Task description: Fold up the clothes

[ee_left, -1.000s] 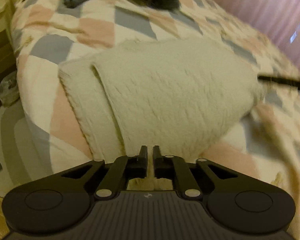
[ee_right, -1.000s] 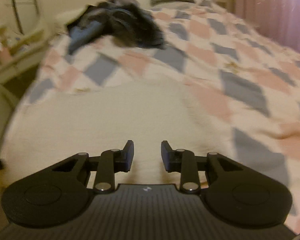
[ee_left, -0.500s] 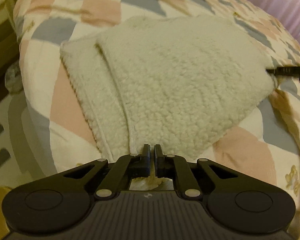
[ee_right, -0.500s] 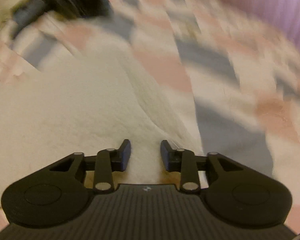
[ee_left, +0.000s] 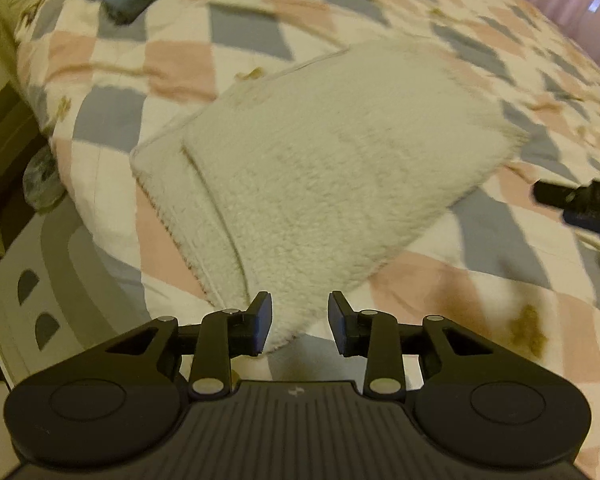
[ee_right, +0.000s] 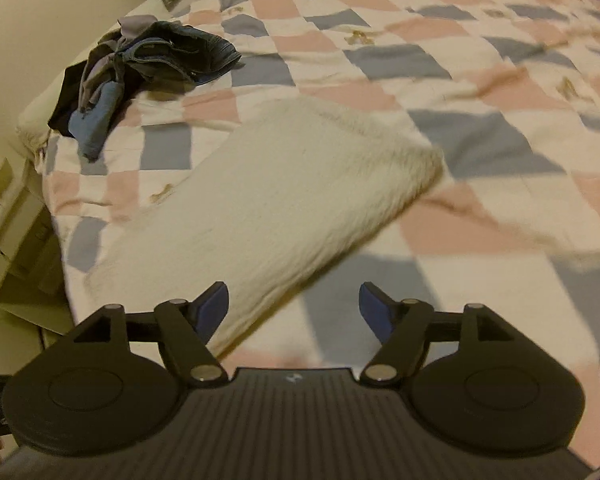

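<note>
Your left gripper (ee_left: 299,322) and right gripper (ee_right: 293,307), jaws just opened and empty, hover over the folded fleece (ee_left: 320,168) on the quilt (ee_right: 440,128); a low fingertip could snag and undo the fold.

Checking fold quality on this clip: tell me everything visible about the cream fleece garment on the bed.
The cream fleece garment is a thick, woolly, sherpa-like piece, folded into a compact, roughly rectangular bundle. A narrower under-layer with a stitched edge sticks out along one long side. It lies flat and diagonal on the checked quilt, near the bed's edge, apart from the pile of dark clothes. Nothing grips it: the left gripper and right gripper have just been opening, with nothing pinched between the jaws of either.
</note>
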`<state>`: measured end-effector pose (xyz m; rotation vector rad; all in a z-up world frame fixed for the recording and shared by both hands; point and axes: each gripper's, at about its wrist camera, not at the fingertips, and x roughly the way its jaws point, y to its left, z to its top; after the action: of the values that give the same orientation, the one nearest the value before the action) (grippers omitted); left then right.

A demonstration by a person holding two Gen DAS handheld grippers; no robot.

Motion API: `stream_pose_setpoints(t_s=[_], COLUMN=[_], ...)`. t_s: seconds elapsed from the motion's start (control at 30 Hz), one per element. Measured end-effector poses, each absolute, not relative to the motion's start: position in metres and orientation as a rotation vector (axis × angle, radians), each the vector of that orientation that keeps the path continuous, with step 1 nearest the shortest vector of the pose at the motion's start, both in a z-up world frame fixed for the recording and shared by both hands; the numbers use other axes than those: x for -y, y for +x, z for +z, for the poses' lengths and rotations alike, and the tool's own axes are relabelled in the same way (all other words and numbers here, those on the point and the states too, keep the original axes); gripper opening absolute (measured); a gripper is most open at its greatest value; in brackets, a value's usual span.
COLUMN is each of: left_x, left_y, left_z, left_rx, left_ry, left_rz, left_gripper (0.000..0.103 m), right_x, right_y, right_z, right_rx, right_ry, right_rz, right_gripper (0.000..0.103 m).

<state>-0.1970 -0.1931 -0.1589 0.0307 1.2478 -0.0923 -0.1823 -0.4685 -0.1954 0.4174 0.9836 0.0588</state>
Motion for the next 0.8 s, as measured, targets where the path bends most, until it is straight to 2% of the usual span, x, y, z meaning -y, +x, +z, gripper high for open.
stream_pose_setpoints(t_s=[0.13,0.4,0.47,0.67,0.8], left_x=[0.185,0.136,0.125,0.102,0.096], left_y=[-0.209,-0.232,-0.238,-0.252,-0.257], left_z=[-0.121,-0.064,-0.053,-0.036,-0.028], left_rx=[-1.203,-1.119,-1.092,-1.055,-1.038], left_ry=[0.076,0.147,0.16,0.188,0.172], left_rz=[-0.166,-0.274,-0.297,-0.344,-0.36], left_gripper=[0.048,0.05,0.055,0.057,0.057], right_x=[0.445,0.384,0.365,0.322,0.307], right_y=[-0.22,-0.272,-0.286,-0.324,-0.342], right_z=[-0.151,-0.083,-0.071,-0.045,-0.036], right_rx=[-0.929,-0.808,-0.785,-0.762,-0.765], right_ry=[0.38,0.375,0.38,0.372,0.353], right_rz=[0.027,-0.066,-0.077,-0.092,-0.097], right_gripper=[0.087,0.087,0.088,0.095,0.096])
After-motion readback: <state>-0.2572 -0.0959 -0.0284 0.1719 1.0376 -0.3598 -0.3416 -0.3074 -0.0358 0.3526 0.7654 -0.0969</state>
